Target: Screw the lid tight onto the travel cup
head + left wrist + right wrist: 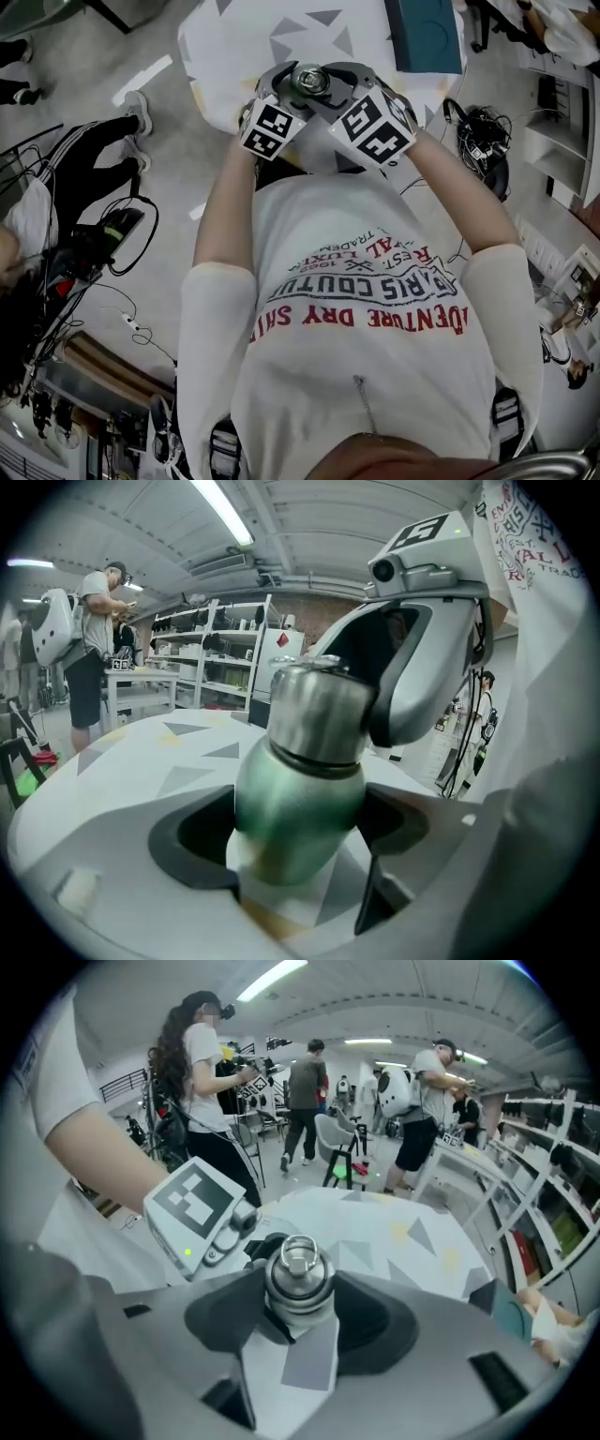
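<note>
Head view, nearest first: two bare forearms point(225, 202) come out of white sleeves and angle inward, so that the left tool point(284, 82) and the right tool point(345, 81) meet nose to nose above the near edge of the bench point(234, 42). I count two tools, one travel cup point(292, 808), one lid point(298, 1274) and one bench.

Left gripper view gives me the cup's green body seated between that tool's jaws, with both dark pads pressed to its sides, so it is clenched on the cup. The steel lid sits on the cup's neck just past those jaws, and the right tool wraps it from the far side.

Right gripper view looks onto the lid's top with its small wire loop. The lid sits squarely between the jaws, pads against its rim on either side, so I read this tool as grasping the lid.

Farther out on the white, grey-triangled bench lies one dark teal box point(427, 33). Beyond it I see shelving point(202, 658) and at least three standing people point(202, 1082).
</note>
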A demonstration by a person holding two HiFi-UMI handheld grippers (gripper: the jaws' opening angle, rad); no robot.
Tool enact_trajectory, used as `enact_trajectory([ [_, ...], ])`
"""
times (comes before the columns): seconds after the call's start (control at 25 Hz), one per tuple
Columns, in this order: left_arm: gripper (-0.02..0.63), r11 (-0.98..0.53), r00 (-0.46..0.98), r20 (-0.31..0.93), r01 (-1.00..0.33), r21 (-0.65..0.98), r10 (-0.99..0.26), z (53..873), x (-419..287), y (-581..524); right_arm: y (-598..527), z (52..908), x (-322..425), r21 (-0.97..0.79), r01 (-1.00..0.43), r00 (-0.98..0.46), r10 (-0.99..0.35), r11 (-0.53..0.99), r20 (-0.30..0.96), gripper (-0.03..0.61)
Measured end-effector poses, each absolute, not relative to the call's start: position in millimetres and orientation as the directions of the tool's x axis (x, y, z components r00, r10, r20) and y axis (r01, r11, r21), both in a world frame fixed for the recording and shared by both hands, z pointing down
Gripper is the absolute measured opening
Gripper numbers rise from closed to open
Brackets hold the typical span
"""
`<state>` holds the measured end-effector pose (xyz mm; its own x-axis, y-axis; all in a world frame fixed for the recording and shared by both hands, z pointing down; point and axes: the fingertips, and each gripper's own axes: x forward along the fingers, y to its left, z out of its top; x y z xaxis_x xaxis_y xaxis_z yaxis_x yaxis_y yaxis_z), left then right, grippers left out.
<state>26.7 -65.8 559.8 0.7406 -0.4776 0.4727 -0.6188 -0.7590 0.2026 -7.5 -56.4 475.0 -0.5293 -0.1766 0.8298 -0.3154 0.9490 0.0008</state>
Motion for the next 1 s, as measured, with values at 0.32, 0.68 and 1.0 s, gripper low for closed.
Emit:
enact_trajectory([
  [0.32, 0.396, -0.758, 0.741, 0.474, -0.619, 0.208, -0.475, 559, 27, -65, -51, 470, 1, -0.1, -0.047, -0.489, 0.064, 0.994, 0.87, 0.256],
  [0.68, 0.396, -0.753, 0.737, 0.487, -0.621, 0.215, -0.469, 566, 28, -64, -50, 477, -4, -0.038, 0.421, -0.299, 0.178, 0.906, 0.937, 0.255],
  [1.0, 0.396, -0.756, 0.737, 0.493, -0.618, 0.215, -0.463, 564, 27, -66, -46, 479, -9, -0.074, 0.445, -0.269, 0.212, 0.892, 0.94, 0.236],
])
